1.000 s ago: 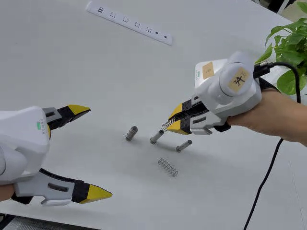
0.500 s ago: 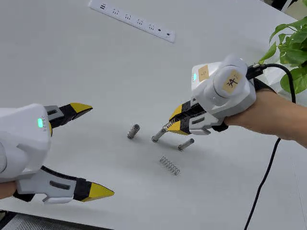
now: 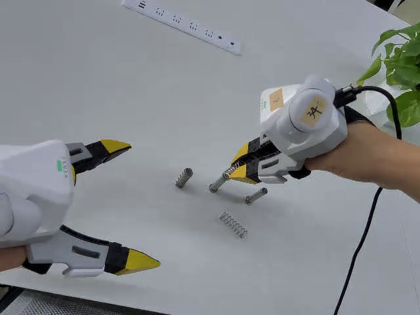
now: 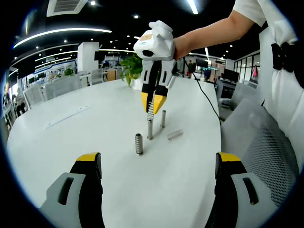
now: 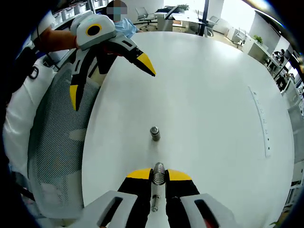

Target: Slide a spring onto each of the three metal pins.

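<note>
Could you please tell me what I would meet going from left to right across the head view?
Left gripper → pin wearing a spring → middle pin → last pin → plant.

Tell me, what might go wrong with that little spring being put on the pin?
The small coiled metal spring pinched in the right tool meets the thin upright metal pin at its tip; slightly off line, it may buckle or pop free. The tool also hangs close to the bare second pin and could knock it over.
</note>
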Demonstrator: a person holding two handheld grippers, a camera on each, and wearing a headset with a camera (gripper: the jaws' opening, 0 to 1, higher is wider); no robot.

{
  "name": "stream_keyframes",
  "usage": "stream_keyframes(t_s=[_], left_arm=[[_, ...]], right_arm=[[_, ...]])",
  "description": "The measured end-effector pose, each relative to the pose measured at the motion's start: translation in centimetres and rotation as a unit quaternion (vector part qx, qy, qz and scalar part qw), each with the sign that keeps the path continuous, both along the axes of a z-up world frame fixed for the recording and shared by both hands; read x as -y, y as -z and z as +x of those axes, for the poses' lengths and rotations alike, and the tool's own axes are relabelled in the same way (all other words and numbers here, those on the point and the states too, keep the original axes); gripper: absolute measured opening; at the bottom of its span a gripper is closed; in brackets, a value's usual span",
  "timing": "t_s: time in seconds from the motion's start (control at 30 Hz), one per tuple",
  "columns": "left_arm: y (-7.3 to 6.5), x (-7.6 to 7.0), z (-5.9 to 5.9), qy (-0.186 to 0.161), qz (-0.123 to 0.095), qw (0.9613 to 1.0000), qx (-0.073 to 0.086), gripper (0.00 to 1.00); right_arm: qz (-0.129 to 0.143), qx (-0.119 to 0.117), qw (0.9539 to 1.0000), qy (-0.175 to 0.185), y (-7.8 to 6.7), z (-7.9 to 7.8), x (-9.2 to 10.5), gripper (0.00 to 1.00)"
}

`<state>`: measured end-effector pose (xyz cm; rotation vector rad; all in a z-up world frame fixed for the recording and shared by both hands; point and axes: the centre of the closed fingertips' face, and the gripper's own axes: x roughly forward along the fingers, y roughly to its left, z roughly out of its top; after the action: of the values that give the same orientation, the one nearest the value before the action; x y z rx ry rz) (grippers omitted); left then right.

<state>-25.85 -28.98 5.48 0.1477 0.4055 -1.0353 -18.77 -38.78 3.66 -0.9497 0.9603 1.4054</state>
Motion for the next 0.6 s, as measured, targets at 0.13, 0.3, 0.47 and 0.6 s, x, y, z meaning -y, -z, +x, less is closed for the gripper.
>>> stream_keyframes(t_s=[0.13, 0.3, 0.47, 0.6], left_arm=[[0.05, -0.02, 0.01, -0.002, -0.001, 1.0000, -0.001, 0.99], [0.07, 0.02, 0.00, -0.002, -0.003, 1.0000, -0.003, 0.99], [0.06, 0.01, 0.04, -0.002, -0.003, 1.0000, -0.003, 0.99], [0.06, 0.01, 0.04, -0.002, -0.004, 1.0000, -0.004, 0.99]], right_arm=[[-0.002, 0.000, 1.0000, -0.001, 0.16, 0.02, 0.01, 0.07], [-0.002, -0.002, 1.0000, 0.000, 0.28, -0.05, -0.05, 0.07], [-0.003, -0.005, 1.0000, -0.001, 0.52, -0.11, -0.04, 0.07], [-0.003, -0.004, 1.0000, -0.002, 0.73, -0.07, -0.08, 0.07]])
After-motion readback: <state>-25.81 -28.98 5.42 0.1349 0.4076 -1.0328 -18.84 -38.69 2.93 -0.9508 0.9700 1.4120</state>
